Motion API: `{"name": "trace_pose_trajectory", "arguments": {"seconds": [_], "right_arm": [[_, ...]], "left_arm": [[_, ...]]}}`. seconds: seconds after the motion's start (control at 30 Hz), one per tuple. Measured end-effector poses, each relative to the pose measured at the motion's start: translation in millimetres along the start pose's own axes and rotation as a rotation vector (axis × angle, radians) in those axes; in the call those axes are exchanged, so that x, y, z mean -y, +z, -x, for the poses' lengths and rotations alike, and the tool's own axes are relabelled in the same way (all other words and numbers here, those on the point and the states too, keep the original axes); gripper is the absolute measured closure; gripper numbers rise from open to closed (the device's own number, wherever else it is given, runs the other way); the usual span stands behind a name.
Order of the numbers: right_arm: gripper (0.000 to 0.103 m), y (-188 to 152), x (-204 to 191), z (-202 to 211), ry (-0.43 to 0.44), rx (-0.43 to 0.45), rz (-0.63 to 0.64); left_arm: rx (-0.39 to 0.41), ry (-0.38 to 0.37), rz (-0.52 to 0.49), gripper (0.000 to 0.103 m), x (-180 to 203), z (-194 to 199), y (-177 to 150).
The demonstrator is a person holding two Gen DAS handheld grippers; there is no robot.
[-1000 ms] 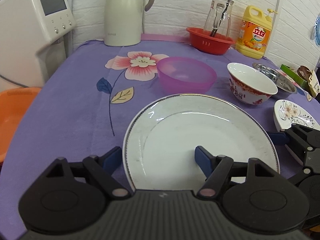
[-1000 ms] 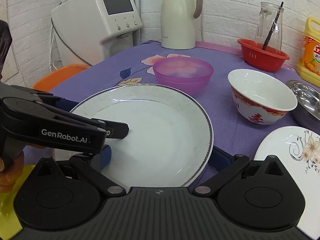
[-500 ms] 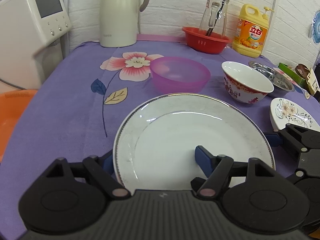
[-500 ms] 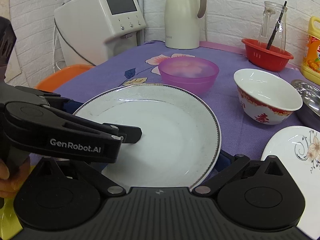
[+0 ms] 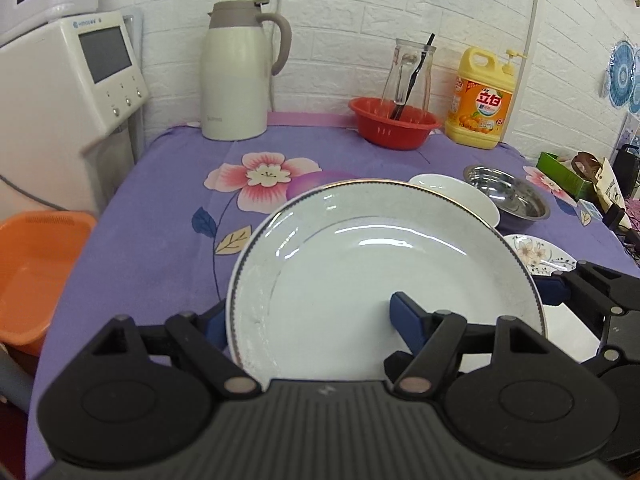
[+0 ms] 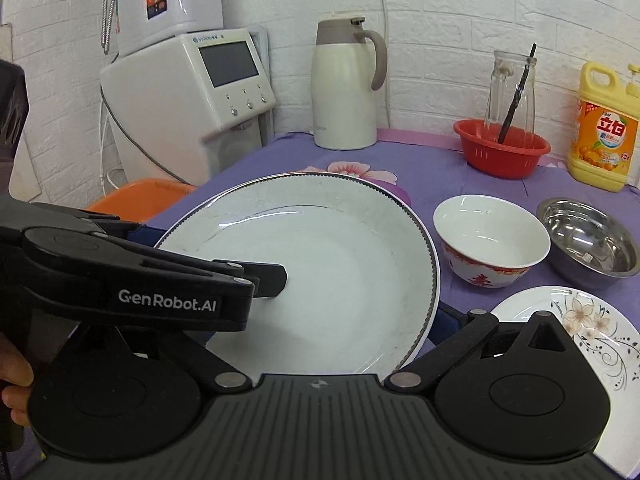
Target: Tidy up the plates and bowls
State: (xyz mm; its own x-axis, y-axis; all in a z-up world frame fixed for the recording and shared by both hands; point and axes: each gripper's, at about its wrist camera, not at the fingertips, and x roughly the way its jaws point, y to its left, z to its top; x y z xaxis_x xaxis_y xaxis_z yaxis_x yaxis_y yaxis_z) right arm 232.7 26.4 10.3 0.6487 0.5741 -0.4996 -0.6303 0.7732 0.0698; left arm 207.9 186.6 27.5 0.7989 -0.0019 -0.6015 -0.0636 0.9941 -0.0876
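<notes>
Left wrist view: the left claw is clamped on the near rim of the big white plate, which sits tilted up off the purple desk.

Right wrist view: the right claw grips the same plate's edge too; the red-patterned bowl stands just beside it.
</notes>
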Motion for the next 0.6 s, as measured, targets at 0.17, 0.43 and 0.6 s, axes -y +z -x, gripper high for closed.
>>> {"name": "trace_pose_trajectory", "arguments": {"seconds": [0.17,0.43,0.6], "right_arm": [[0.000,-25,-23,34,0.031,-0.011,-0.011],[0.000,-87,-54,75,0.039,-0.066,-0.024],[0.000,-102,-65,75,0.013,-0.064,0.014]], "left_arm": [[-0.015,0.009,0.002,0.030,6,39,-40],[-0.042,0.039,0.023,0.030,16,81,-113],[-0.052,0.015,0.089,0.030,7,78,-128]]}}
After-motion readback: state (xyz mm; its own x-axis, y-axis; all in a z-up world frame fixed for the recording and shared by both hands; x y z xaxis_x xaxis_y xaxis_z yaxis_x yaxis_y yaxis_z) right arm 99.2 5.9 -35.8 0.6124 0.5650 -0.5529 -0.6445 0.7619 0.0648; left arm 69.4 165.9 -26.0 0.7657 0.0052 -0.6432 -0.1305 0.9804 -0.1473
